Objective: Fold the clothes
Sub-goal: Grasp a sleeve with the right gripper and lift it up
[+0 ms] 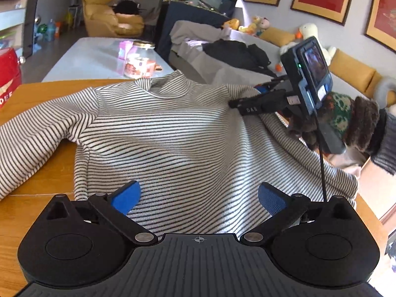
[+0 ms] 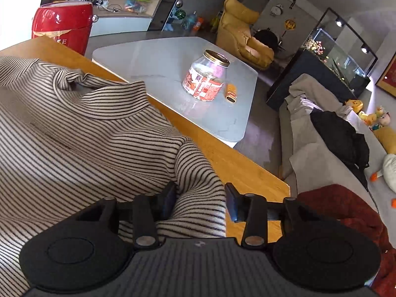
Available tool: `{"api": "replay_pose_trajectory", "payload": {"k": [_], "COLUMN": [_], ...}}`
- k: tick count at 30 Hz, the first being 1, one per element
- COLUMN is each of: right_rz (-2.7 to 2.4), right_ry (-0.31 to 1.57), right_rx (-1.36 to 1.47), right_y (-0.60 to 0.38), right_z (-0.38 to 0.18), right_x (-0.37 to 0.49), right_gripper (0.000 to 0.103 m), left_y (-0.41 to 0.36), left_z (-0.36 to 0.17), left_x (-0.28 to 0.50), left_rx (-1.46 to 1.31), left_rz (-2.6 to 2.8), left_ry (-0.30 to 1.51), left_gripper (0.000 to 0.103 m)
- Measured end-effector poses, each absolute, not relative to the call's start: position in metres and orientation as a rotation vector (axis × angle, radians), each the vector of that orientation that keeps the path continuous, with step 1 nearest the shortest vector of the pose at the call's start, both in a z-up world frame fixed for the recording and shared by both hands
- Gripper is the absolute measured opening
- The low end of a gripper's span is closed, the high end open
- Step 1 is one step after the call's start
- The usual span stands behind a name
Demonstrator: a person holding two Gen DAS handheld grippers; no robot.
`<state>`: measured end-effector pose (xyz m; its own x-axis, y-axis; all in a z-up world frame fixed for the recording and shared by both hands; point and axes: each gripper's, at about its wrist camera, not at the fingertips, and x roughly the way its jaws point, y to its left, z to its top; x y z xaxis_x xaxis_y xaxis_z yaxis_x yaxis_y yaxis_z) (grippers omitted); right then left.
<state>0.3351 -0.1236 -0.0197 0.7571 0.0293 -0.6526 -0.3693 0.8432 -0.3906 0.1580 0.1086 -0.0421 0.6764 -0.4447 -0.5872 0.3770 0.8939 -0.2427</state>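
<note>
On the wooden table [image 1: 37, 173]: one striped sweater [image 1: 173, 136], left tongs [image 1: 198, 198] released, right tongs [image 2: 200, 203] (half-spread) straddling its sleeve [image 2: 198, 185].

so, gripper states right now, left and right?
Left gripper: open wide, holding nothing, above the black-and-white striped knit sweater.
Right gripper: part open, sweater sleeve between its fingers; grip cannot be told.

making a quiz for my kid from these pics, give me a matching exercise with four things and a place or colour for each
Things:
1. striped sweater
2. glass jar
3. red tin
4. armchair

Descriptions:
A. yellow, far across the room
B. spread over the wooden table
C. gold lid, on the pale low table
D. at the wooden table's far corner, gold lettering

Pairs: 1-B, 2-C, 3-D, 4-A
</note>
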Motion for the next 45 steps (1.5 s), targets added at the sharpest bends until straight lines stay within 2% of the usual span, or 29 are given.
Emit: {"api": "replay_pose_trajectory", "payload": {"k": [4,6,11,16,22,26,29,30,31,38,45], "right_rz": [0.297,0.297,0.285,0.177,0.094,0.089,0.097,0.102,0.103,-0.006,0.148], "right_ry": [0.714,0.698,0.701,0.811,0.913,0.947,0.926,0.903,0.867,0.474,0.355], "right_rx": [-0.368,-0.292,-0.163,-0.021,0.641,0.812,0.783,0.737,0.68,0.27,0.2], "right_y": [-0.145,-0.163,-0.207,-0.236,-0.311,-0.319,-0.309,-0.305,-0.303,-0.319,-0.283], "right_z": [0.007,0.026,0.051,0.031,0.009,-0.016,-0.022,-0.018,-0.009,0.109,0.173], "right_x": [0.319,0.295,0.225,0.16,0.094,0.088,0.106,0.114,0.123,0.179,0.207], "right_gripper": [0.048,0.055,0.055,0.055,0.053,0.048,0.028,0.016,0.01,0.005,0.004], "left_y": [0.109,0.11,0.101,0.076,0.033,0.033,0.037,0.037,0.037,0.051,0.068], "left_z": [-0.043,-0.043,-0.039,-0.032,-0.04,-0.045,-0.048,-0.048,-0.048,-0.047,-0.041], "left_x": [0.154,0.153,0.153,0.147,0.138,0.141,0.137,0.135,0.132,0.121,0.12], "left_rx": [-0.088,-0.088,-0.068,-0.136,-0.067,-0.074,-0.081,-0.073,-0.06,-0.081,-0.185], "left_rz": [-0.449,-0.444,-0.434,-0.559,-0.652,-0.646,-0.648,-0.648,-0.652,-0.695,-0.676], "left_ry": [0.686,0.686,0.69,0.678,0.688,0.708,0.707,0.707,0.706,0.719,0.774], "left_gripper": [0.103,0.103,0.103,0.103,0.103,0.103,0.103,0.103,0.103,0.103,0.103]}}
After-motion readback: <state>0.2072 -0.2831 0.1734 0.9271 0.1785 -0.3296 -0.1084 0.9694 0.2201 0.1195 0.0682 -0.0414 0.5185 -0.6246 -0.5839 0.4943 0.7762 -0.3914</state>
